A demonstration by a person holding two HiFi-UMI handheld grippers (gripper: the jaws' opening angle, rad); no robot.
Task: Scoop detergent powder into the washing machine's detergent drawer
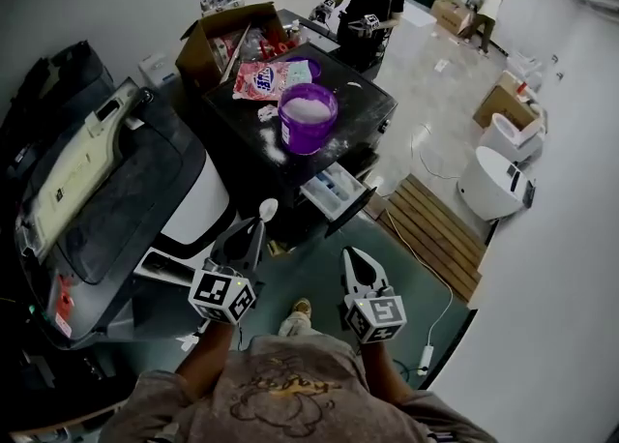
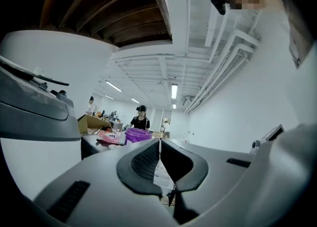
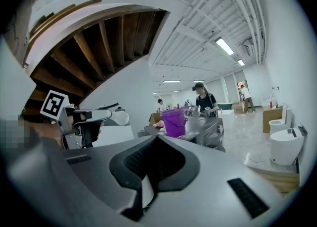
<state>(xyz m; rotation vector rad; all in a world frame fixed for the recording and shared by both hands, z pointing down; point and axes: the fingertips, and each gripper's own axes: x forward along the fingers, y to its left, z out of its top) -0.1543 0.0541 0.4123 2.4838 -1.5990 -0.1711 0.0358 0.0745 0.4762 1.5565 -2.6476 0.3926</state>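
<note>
An open cardboard box (image 1: 215,43) stands at the back left corner of the black counter (image 1: 363,103), packed with red and white packets. Nearer the person, the left hand-held gripper (image 1: 256,228) has its jaws pressed together on the handle of a white scoop (image 1: 268,209). The scoop's bowl sticks out past the tips, and whether anything lies in it cannot be made out. A pink bag (image 1: 263,80) lies flat on the counter just beside the box. Next to the bag stands the purple tub (image 1: 308,127), upright and lidless, holding white detergent powder (image 1: 308,107) up near its rim. Loose white powder is dusted on the counter around it. Below the tub, the detergent drawer (image 1: 334,191) is pulled out from the counter's front, with its compartments open upward and their contents too small to read. The right hand-held gripper (image 1: 352,257) hangs apart from the drawer on the person's side, jaws together with nothing between them. A wooden pallet (image 1: 435,228) lies on the floor at right
</note>
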